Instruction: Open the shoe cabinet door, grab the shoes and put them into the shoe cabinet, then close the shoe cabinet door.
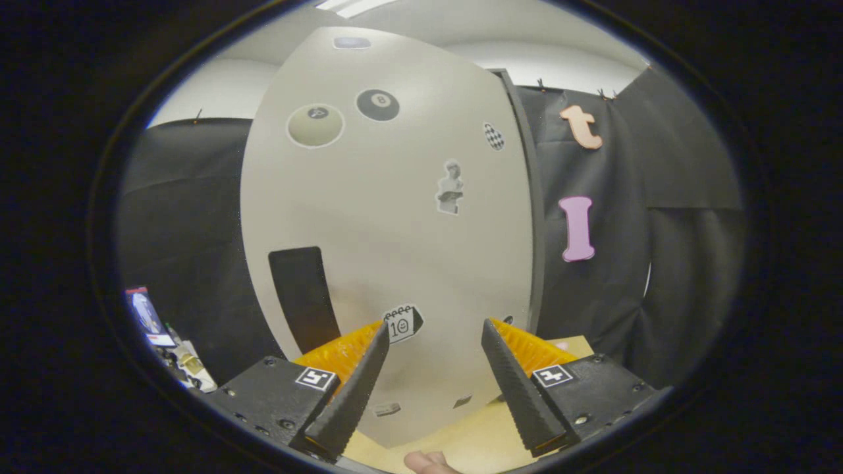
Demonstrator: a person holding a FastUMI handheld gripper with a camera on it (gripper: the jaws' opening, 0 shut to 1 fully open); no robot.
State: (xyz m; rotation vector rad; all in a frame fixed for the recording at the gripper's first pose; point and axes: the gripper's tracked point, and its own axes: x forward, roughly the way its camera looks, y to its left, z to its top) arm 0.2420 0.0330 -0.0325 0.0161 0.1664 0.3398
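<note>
A pale shoe cabinet door [388,217] stands upright just ahead of my fingers, closed against the dark cabinet body, whose edge [527,197] runs down its right side. The door carries several stickers and a tall black handle recess [303,299] low on its left, above my left finger. My gripper [435,329] is open, both fingers apart with nothing between them, their tips near the door's lower face. No shoes are in view.
The cabinet rests on a light wooden surface [461,441]. A person's fingertip [428,461] shows below, between the fingers. Small cluttered items [164,336] lie to the left of the cabinet. Black cloth hangs on both sides.
</note>
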